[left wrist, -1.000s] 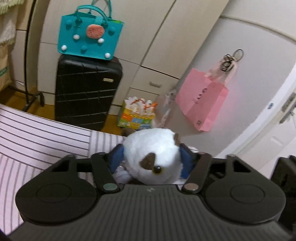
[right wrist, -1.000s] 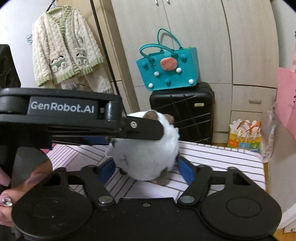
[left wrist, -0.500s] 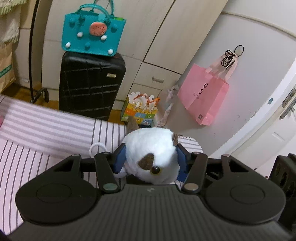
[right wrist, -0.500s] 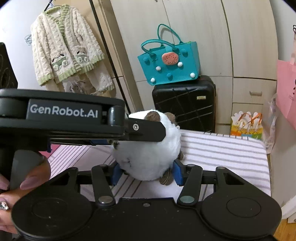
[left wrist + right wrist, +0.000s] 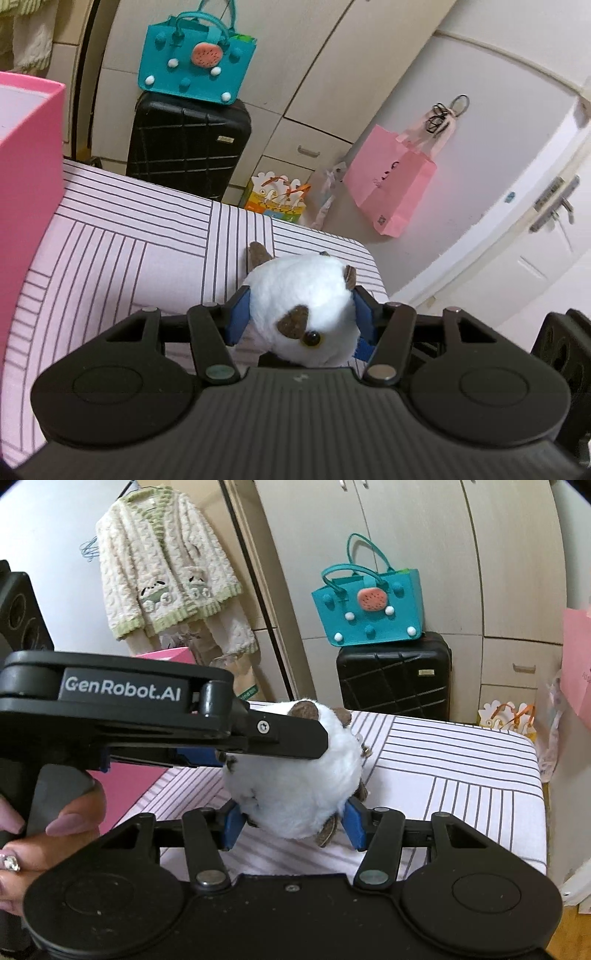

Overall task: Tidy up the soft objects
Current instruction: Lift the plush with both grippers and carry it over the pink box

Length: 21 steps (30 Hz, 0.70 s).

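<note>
A round white plush toy with brown patches and a black eye sits between the blue pads of my left gripper, which is shut on it above the striped bed cover. In the right wrist view the same plush toy is also squeezed between the blue pads of my right gripper. The left gripper reaches in from the left and clamps the toy's upper part. Both grippers hold the toy just above the cover.
A pink box stands at the left on the pink striped bed cover. Beyond the bed are a black suitcase with a teal bag on top, a pink paper bag on the wall and a hanging cardigan.
Both grippers have carried the toy leftward and lower over the bed; the pink box has come into view at the left. The right gripper has closed tighter on the toy.
</note>
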### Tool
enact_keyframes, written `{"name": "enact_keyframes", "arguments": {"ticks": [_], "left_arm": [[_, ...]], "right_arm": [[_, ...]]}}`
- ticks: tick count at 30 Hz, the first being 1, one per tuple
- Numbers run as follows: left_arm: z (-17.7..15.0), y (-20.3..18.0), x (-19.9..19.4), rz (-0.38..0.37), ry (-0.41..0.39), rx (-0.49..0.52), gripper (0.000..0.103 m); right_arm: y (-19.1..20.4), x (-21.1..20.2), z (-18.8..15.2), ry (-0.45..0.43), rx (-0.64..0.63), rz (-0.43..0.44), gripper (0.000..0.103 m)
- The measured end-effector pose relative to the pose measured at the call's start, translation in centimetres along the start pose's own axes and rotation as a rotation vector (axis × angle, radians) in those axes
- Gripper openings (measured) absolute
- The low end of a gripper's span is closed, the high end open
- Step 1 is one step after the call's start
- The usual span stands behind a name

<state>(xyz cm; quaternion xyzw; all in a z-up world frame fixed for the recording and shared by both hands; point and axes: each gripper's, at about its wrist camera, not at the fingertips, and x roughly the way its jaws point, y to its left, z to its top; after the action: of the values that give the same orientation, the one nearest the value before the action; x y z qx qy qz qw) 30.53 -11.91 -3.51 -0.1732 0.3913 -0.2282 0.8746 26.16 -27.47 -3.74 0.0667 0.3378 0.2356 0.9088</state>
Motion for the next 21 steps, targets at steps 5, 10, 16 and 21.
{"name": "enact_keyframes", "arguments": {"ticks": [5,10,16,21], "left_arm": [[-0.6,-0.3,-2.9,-0.016,0.039,0.039,0.056],[-1.1,-0.4,-7.0,-0.052,0.069,0.105,0.056],[-1.2,-0.4,-12.2,-0.062,0.038,0.196,0.056],[-0.4,0.1,-15.6,-0.056,0.038,0.262,0.056]], "right_arm": [[2.4,-1.8,-0.4,0.016,-0.033,-0.005,0.060],[5.5,-3.9,-0.7,0.024,-0.102,-0.009,0.060],[9.0,-5.9,-0.3,-0.007,-0.142,0.027,0.062],[11.8,-6.5,0.3,-0.019,-0.186,0.055,0.063]]}}
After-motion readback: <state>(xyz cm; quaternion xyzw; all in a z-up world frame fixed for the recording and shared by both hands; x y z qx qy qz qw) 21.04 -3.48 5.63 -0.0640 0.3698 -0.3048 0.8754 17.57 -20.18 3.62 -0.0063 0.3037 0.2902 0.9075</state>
